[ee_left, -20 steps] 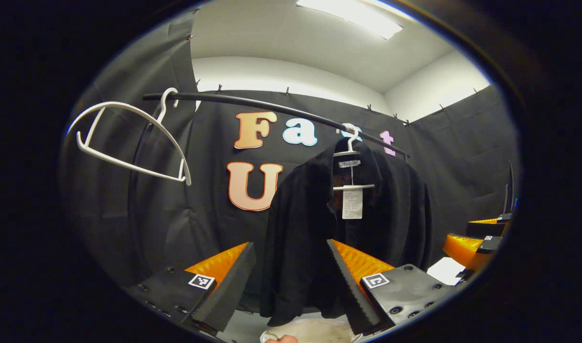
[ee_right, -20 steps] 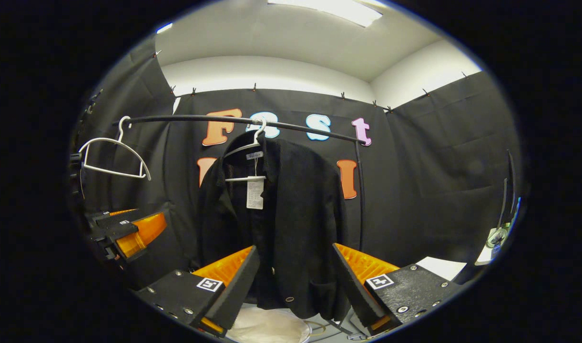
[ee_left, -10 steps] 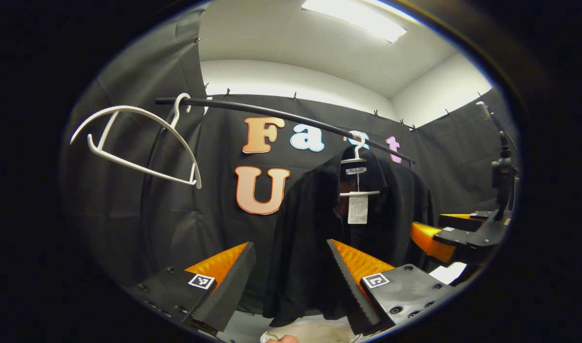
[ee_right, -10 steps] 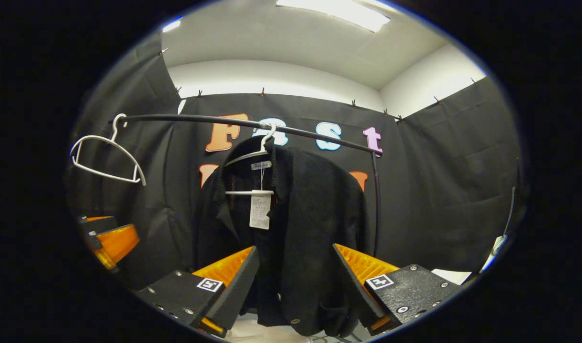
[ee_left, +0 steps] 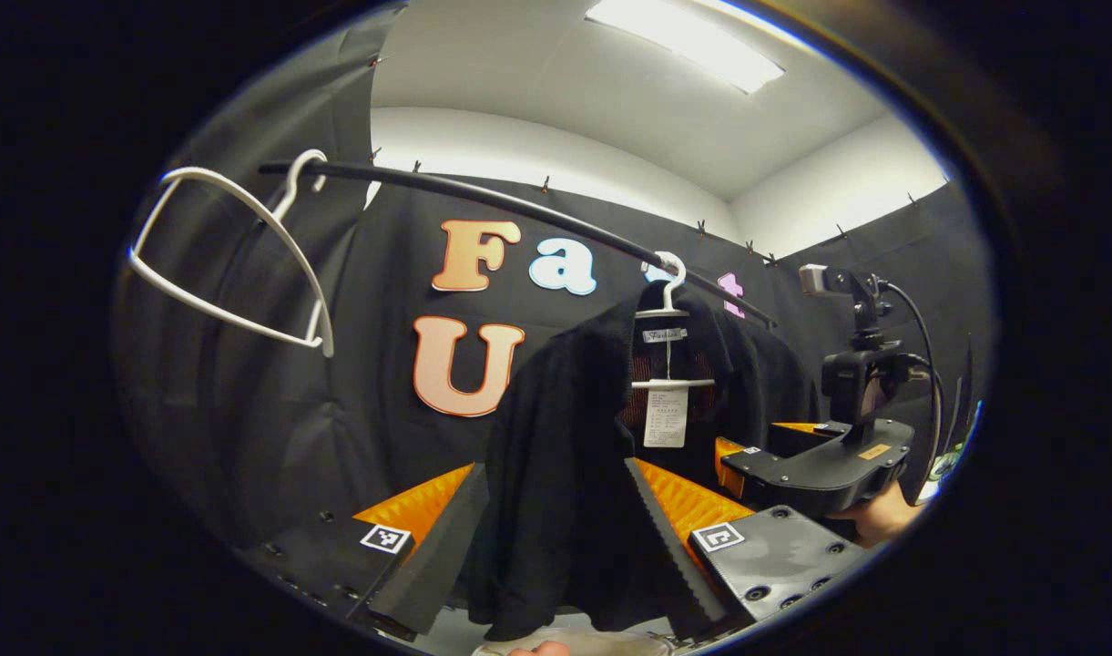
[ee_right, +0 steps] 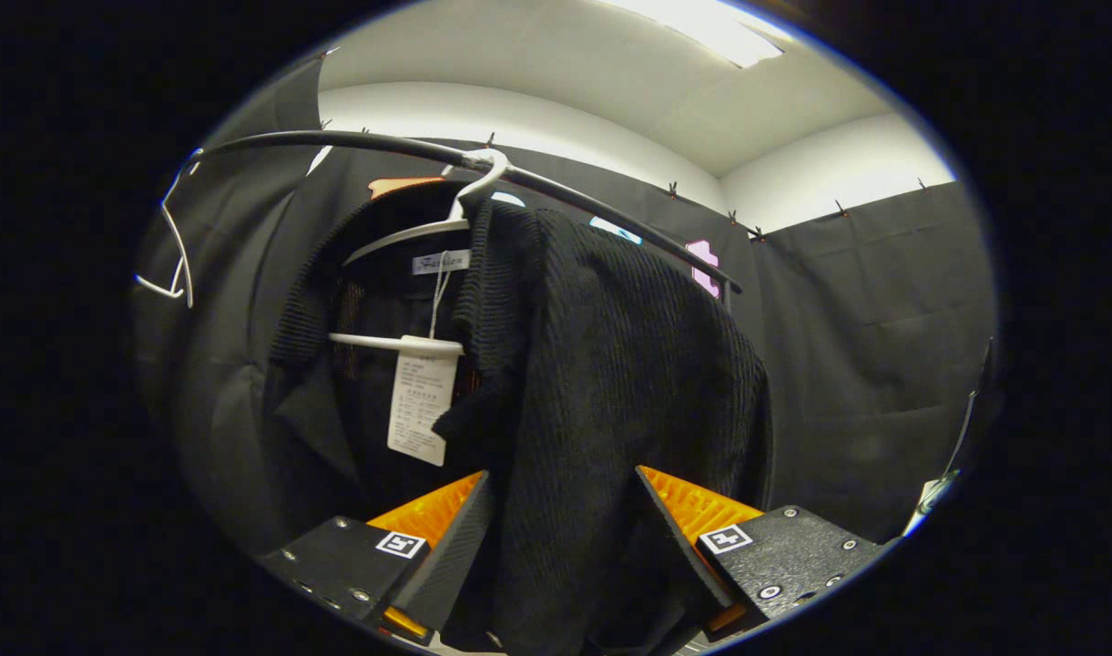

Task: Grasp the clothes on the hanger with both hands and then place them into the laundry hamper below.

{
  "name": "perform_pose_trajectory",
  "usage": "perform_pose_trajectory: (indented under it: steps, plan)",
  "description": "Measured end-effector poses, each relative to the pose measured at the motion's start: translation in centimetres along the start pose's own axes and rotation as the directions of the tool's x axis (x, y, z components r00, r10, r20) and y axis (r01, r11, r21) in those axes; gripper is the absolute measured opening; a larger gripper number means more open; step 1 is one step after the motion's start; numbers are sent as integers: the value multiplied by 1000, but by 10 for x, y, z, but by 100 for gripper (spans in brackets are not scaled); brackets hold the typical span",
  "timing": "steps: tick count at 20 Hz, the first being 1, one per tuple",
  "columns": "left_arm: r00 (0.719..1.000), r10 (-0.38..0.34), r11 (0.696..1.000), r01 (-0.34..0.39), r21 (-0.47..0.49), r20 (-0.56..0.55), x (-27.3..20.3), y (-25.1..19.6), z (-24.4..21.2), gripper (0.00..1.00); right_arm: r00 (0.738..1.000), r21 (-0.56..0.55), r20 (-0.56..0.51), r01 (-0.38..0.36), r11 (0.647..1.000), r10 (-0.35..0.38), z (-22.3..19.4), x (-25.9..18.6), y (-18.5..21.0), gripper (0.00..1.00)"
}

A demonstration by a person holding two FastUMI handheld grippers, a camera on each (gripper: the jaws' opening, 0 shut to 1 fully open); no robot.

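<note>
Early stage: black jacket (ee_right: 601, 364) hangs on its white hanger (ee_right: 428, 239) from the rail (ee_left: 519, 205), frame centre, nothing in the hamper yet. Left claw (ee_left: 556, 538) and right claw (ee_right: 560, 547) both spread apart, fabric between the fingers, not clamped. Left: grasp, lift off, drop below. Spare hanger (ee_left: 237, 255) upper left.

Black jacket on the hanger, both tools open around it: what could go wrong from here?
1. The black jacket hangs on a white hanger hooked over the rail; pulling down may drag the hanger along.
2. The left tool and right tool each straddle only a hanging fold, so one side might slip free.
</note>
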State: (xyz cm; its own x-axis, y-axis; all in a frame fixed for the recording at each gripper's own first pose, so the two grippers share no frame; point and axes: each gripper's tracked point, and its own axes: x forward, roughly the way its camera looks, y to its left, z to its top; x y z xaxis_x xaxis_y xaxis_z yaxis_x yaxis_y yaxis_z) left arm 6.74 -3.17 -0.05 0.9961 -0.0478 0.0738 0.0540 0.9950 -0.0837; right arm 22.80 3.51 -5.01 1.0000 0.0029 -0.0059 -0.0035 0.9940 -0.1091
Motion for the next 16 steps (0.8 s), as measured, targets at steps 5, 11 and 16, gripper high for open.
perform_pose_trajectory:
  steps: [5, 11, 16]
  plan:
    - [999, -40, 999, 41, -33, 27, 77, -32, -25, 96, 1000, -21, -12, 7, 1000, -7, 1, 16, -19, 94]
    - [995, 86, 996, -88, 28, 57, 141, -21, -47, 96, 1000, -67, -10, 6, 998, -7, 2, 19, -26, 83]
    - [970, 226, 965, -235, 114, 85, 157, 24, -58, 96, 1000, -76, 1, -1, 997, 1, 2, 17, -29, 73]
